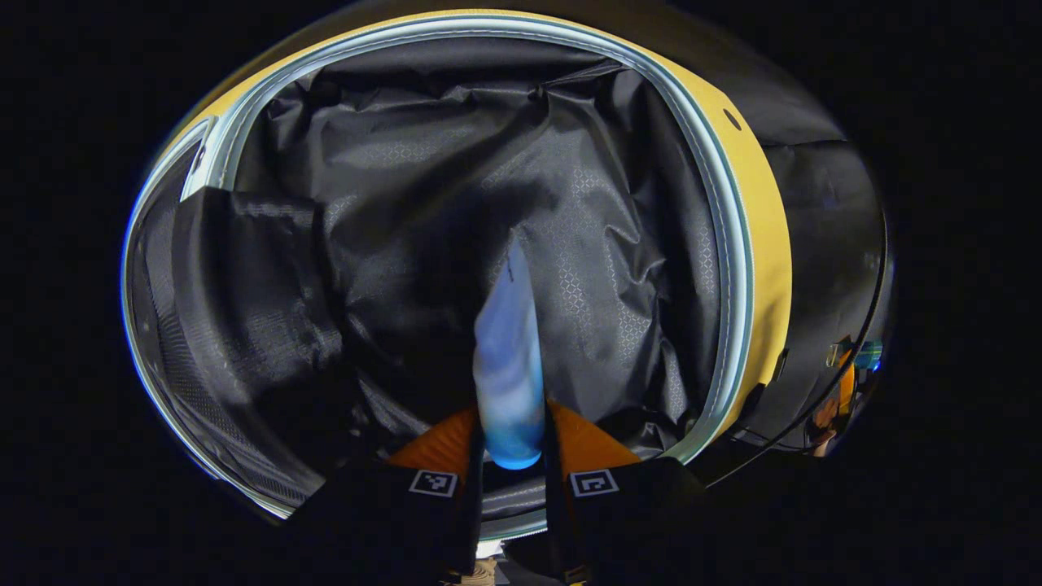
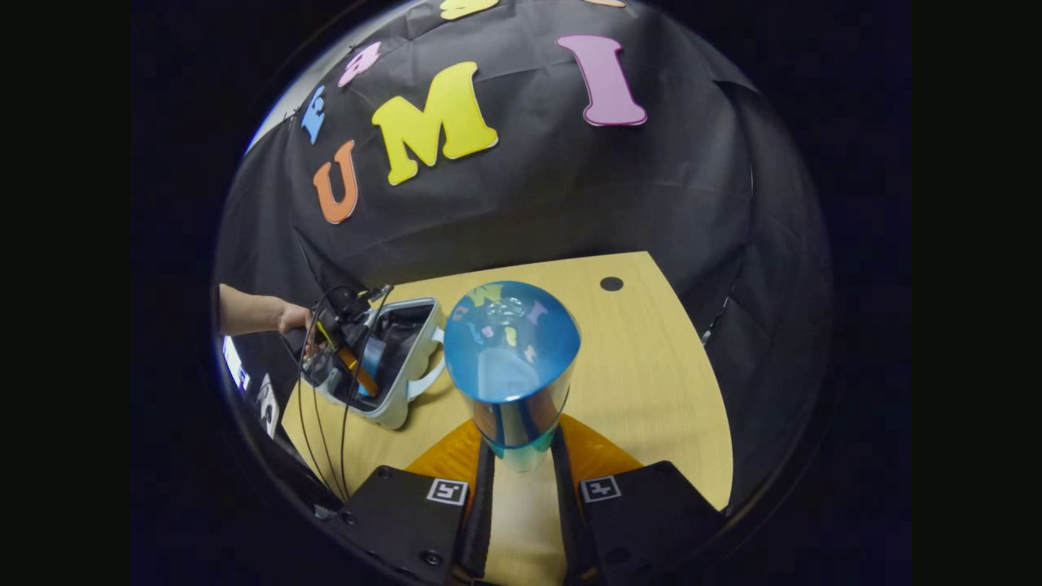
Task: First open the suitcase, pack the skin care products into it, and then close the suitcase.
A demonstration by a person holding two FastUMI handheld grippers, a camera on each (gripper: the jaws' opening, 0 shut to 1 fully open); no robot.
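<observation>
Left claw [image 1: 511, 464] pinches a blue tube [image 1: 509, 366], long axis pointing ahead, straight over the open suitcase [image 1: 737, 244] lining. Right claw [image 2: 521, 456] pinches a blue bottle [image 2: 511, 358] above the counter [image 2: 651, 366]; suitcase sits far left of it.

A staged recording booth is shown rather than a home: a pale wooden table [image 2: 651, 366] is enclosed by draped black cloth walls [image 2: 570, 195]. Cables [image 2: 326, 423] are seen trailing across the table's edge.

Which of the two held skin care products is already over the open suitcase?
The blue tube in the left gripper; the blue bottle in the right gripper is above the table.
</observation>
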